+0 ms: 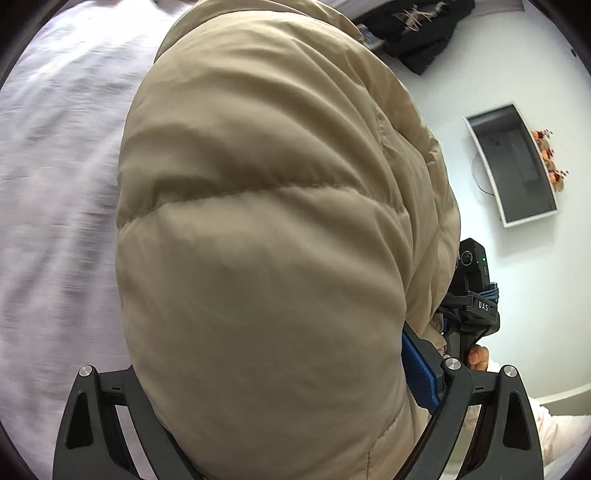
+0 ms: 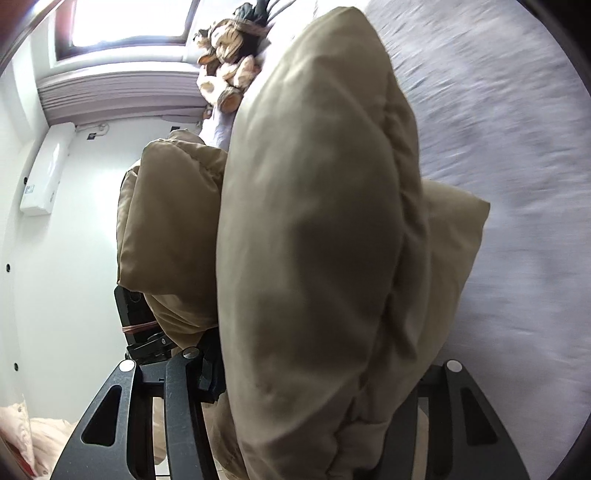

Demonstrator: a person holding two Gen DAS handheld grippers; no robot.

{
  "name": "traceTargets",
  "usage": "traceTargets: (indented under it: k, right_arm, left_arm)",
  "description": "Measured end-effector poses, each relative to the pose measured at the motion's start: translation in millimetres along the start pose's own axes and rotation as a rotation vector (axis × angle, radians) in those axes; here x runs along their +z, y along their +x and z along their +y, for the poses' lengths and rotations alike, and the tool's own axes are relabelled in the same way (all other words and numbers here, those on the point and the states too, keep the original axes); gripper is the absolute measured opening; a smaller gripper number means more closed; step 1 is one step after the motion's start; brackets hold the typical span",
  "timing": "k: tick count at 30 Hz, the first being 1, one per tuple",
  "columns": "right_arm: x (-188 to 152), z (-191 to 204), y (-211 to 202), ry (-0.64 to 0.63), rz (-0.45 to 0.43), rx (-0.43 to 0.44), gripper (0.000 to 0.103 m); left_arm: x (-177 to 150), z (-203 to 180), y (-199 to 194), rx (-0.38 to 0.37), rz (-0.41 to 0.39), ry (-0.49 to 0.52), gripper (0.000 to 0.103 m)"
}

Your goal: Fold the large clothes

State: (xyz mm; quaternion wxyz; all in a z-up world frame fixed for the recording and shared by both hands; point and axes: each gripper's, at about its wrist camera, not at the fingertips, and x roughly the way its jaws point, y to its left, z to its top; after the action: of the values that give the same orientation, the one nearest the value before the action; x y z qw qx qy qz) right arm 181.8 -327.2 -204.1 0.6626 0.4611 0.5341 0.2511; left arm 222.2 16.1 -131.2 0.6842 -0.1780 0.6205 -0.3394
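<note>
One tan puffer jacket (image 1: 258, 240), bunched up and raised above a pale lilac bedsheet (image 1: 55, 184). Left gripper (image 1: 295, 424) pinches a thick fold of it; right gripper (image 2: 295, 424) likewise clamps jacket padding between its fingers. The jacket blocks most of both views. Far right in the left view: one wall screen (image 1: 517, 166), one black garment (image 1: 421, 33). "DAS" reads on the other gripper's body. One plush toy (image 2: 225, 66) lies far left by the window (image 2: 129, 22).
</note>
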Motion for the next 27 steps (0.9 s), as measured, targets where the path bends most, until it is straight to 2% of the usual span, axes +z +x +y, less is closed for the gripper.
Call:
traceTargets:
  k: [3, 7, 8, 12, 15, 17, 18, 19, 21, 22, 24, 25, 26, 27]
  right_arm:
    - [7.7, 12.3, 53.9, -0.003, 0.025, 0.011, 0.056]
    - [16.2, 5.0, 110.2, 0.031, 0.059, -0.032, 0.058]
    - [18.1, -0.4, 120.7, 0.051, 0.055, -0.066, 0.062]
    - [16.0, -1.3, 120.9, 0.097, 0.03, -0.128, 0.067]
    - [5.0, 14.6, 97.9, 0.06, -0.002, -0.266, 0.068]
    - [-1.5, 35.3, 79.5, 0.001, -0.065, -0.382, 0.068]
    - [-8.3, 46.8, 68.2, -0.03, -0.1, -0.413, 0.067]
    - [3.1, 51.4, 52.8, -0.046, -0.12, -0.412, 0.064]
    - [-4.3, 72.5, 39.3, -0.073, -0.138, -0.352, 0.049]
    - [-7.9, 80.0, 40.0, -0.077, -0.123, -0.316, 0.045]
    - [-19.2, 85.9, 57.4, -0.097, -0.058, -0.307, 0.023]
    - [-26.5, 87.5, 69.0, -0.12, -0.027, -0.351, 0.018]
    - [-26.8, 84.8, 86.6, -0.155, 0.003, -0.437, 0.01]
    - [-29.7, 81.0, 99.5, -0.184, 0.022, -0.523, 0.008]
  left_arm:
    - [7.2, 40.8, -15.7, 0.034, -0.003, -0.052, 0.095]
    - [2.5, 83.6, 8.1, 0.048, 0.018, -0.145, 0.095]
    - [1.0, 89.4, 13.1, 0.043, 0.015, -0.157, 0.096]
    - [-4.8, 86.0, 18.9, 0.047, 0.004, -0.14, 0.096]
    - [-14.1, 88.6, 16.6, 0.059, 0.003, -0.141, 0.096]
    - [-5.2, 84.1, 13.3, 0.078, 0.003, -0.139, 0.097]
    - [-0.5, 78.8, 10.6, 0.093, 0.0, -0.135, 0.098]
    - [0.7, 73.1, 12.5, 0.105, -0.001, -0.13, 0.098]
    - [-0.3, 68.0, 12.2, 0.123, -0.003, -0.129, 0.098]
    - [0.4, 64.5, 12.1, 0.137, -0.006, -0.128, 0.098]
    - [2.9, 43.7, 15.2, 0.183, -0.014, -0.114, 0.098]
    - [6.6, 30.6, 16.2, 0.213, -0.02, -0.102, 0.098]
    - [5.7, 24.3, 14.9, 0.234, -0.024, -0.092, 0.098]
    - [4.6, 18.3, 10.8, 0.262, -0.031, -0.077, 0.098]
